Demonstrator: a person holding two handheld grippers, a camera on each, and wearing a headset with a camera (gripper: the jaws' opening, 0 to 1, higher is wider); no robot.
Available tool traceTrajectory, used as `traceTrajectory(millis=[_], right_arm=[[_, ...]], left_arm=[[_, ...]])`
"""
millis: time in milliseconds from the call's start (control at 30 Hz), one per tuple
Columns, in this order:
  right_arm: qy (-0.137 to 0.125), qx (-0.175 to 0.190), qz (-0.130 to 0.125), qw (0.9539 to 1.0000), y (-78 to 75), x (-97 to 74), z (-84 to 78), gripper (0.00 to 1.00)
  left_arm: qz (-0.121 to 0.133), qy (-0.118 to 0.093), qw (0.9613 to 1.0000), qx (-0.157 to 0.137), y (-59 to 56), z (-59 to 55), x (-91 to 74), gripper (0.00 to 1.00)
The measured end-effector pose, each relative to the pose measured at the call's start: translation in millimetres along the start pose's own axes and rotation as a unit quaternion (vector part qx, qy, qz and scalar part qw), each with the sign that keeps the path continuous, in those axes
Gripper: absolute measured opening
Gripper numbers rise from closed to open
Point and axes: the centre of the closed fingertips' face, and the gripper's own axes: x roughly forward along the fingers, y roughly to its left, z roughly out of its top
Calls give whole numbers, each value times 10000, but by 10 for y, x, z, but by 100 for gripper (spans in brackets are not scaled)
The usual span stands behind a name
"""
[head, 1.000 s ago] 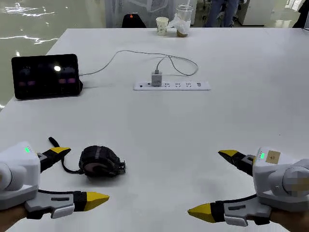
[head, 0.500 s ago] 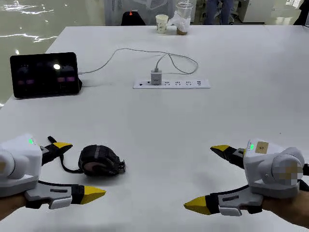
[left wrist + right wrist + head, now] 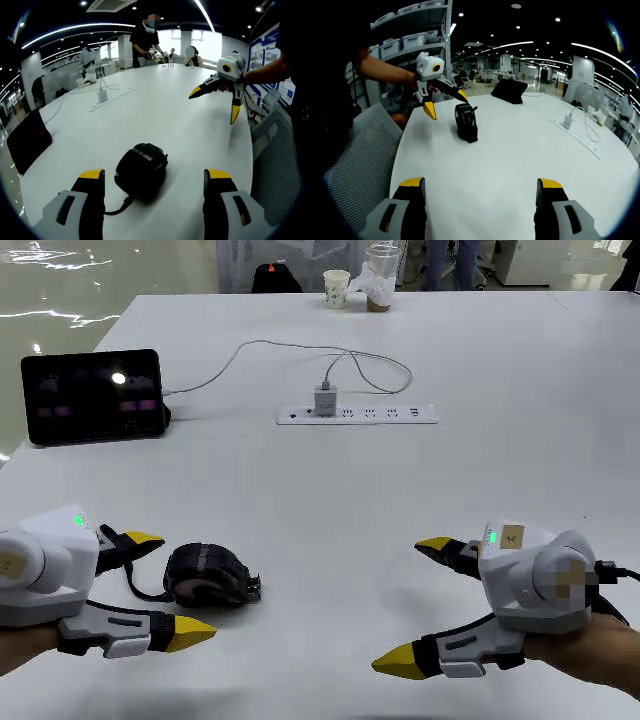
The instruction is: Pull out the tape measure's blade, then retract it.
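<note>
Black and rounded, the tape measure [image 3: 210, 575] lies on the white counter [image 3: 400, 490] right in front of the left gripper [image 3: 178, 583], and that closeness is what the coming move turns on. In the left gripper view the case sits just ahead of the spread jaws, within the gap between the two yellow tips and a little toward the left one. Neither tip is touching it. In the head view its long axis runs roughly across the counter from left to right. A thin black strap [image 3: 135, 585] trails off the end nearest the left gripper. A small dark nub at the opposite end [image 3: 255, 588] points toward the right gripper [image 3: 408, 604]; it is probably the blade's mouth and hook, though it is too small to be sure. The right gripper hangs over bare counter well apart from the case, its jaws also wide and holding nothing, and the case lies straight ahead of them at a distance. The blade looks fully wound in, so pulling has not begun. By my reading, the left jaws need only a short push forward to close across the body. The right jaws would then have to cross the open counter to reach the hook end.
</note>
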Motion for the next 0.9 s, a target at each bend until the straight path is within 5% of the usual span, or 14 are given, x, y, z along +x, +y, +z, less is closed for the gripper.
traceTrajectory(millis=[467,900], right_arm=[[59,-417,299,9987,-2,193,69,84],[97,-760,577,9954,-1,435,158,70]], left_arm=[[-270,272,9987,332,79,-29,59,63],[-645,686,9933,662,124,-143,164,51]])
